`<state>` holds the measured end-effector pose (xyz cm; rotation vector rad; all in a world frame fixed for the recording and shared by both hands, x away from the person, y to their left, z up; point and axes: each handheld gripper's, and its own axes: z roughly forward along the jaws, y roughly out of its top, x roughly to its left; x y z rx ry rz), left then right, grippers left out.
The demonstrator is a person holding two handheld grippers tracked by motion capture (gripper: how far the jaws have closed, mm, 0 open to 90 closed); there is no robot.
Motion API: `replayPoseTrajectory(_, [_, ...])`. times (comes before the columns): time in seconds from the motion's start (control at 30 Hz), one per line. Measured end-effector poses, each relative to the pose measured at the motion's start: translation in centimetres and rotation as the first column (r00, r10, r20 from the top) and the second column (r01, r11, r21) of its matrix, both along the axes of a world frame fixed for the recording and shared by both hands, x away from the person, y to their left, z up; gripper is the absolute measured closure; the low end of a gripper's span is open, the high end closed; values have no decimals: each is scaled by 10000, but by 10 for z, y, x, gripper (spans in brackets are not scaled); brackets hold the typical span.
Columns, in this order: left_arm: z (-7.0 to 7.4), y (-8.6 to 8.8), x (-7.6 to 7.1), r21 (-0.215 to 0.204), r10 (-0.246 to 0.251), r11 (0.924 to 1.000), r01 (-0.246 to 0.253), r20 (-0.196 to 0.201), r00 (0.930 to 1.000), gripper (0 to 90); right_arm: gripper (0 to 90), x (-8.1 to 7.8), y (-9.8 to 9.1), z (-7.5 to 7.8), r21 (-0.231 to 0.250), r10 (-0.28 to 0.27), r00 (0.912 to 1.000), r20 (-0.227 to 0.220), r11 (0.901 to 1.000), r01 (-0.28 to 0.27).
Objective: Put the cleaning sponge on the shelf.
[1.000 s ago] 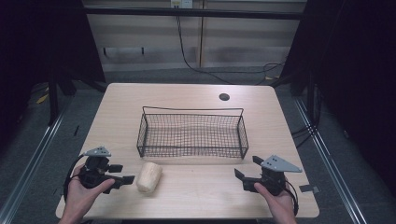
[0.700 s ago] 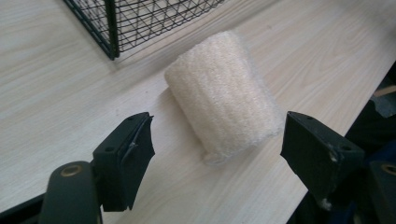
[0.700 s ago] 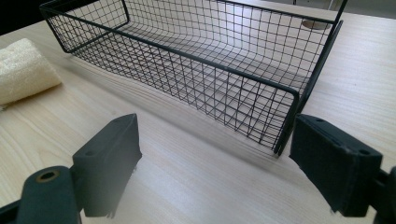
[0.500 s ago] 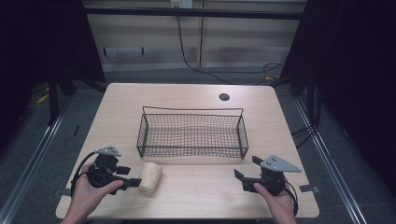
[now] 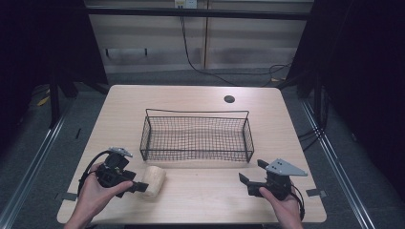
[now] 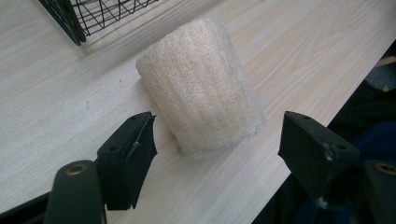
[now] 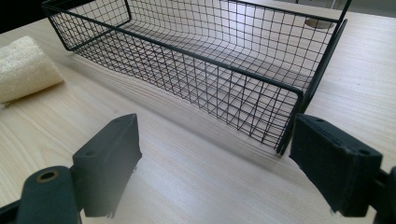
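Reaching for sponge roll [image 6: 201, 86], lower left of high view, just before wire basket [image 5: 196, 136]. My left gripper [image 6: 217, 135] wide open, straddling it, empty. Next: close jaws (likely soft). Right gripper [image 7: 212, 154] open, idle.

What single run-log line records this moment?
left gripper: open, at cream loofah roll | right gripper: open, idle | black wire basket: empty

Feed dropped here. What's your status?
Left gripper open, at sponge roll. Right gripper open, idle. Basket empty. Nothing in the way.
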<state>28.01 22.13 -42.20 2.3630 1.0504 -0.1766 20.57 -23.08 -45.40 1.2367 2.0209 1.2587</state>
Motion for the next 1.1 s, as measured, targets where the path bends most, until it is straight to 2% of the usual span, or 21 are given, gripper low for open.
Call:
replayPoseTrajectory(0.13, [2,-6,4,444,72,9990,-62,-223,9997,241,156,0,1,0,-3,29,10000,-3,10000,-29])
replayPoseTrajectory(0.27, [3,-15,10,887,249,9959,-195,-609,9978,218,156,0,1,0,-15,49,10000,-9,10000,-49])
replayPoseTrajectory(0.33, [2,-16,11,941,289,9953,-226,-667,9974,221,156,0,1,0,-16,48,10000,-9,10000,-48])
replayPoseTrajectory(0.37, [2,-18,11,971,225,9952,-144,-825,9963,221,156,1,0,0,-59,44,10000,-6,10000,-44])
replayPoseTrajectory(0.5, [0,-24,15,1385,143,9904,-8,-964,9952,220,156,1,1,0,-46,64,10000,-18,10000,-64])
replayPoseTrajectory(0.57, [0,-25,17,1436,167,9896,-25,-983,9950,216,156,1,1,0,-54,66,10000,-18,10000,-66])
replayPoseTrajectory(0.63, [0,-28,20,1527,399,9880,-247,-973,9945,185,156,1,1,-1,-58,69,10000,-24,10000,-69])
replayPoseTrajectory(0.73, [0,-32,22,1646,428,9860,-246,-1083,9932,178,156,1,1,-1,-77,96,10000,2,9999,-96])
replayPoseTrajectory(0.77, [-1,-35,23,1822,461,9829,-250,-1121,9926,178,156,1,1,-1,-71,91,10000,-23,9999,-91])
replayPoseTrajectory(0.93, [-2,-44,27,2155,398,9764,-129,-1211,9918,189,156,1,1,-1,-84,106,9999,-17,9999,-106])
replayPoseTrajectory(1.03, [-5,-45,29,2507,485,9680,-148,-1287,9905,189,156,1,1,-1,-51,97,10000,-22,9999,-97])
replayPoseTrajectory(1.1, [-8,-46,31,2506,574,9679,-204,-1411,9883,187,156,1,1,-1,-67,105,9999,-26,9999,-105])
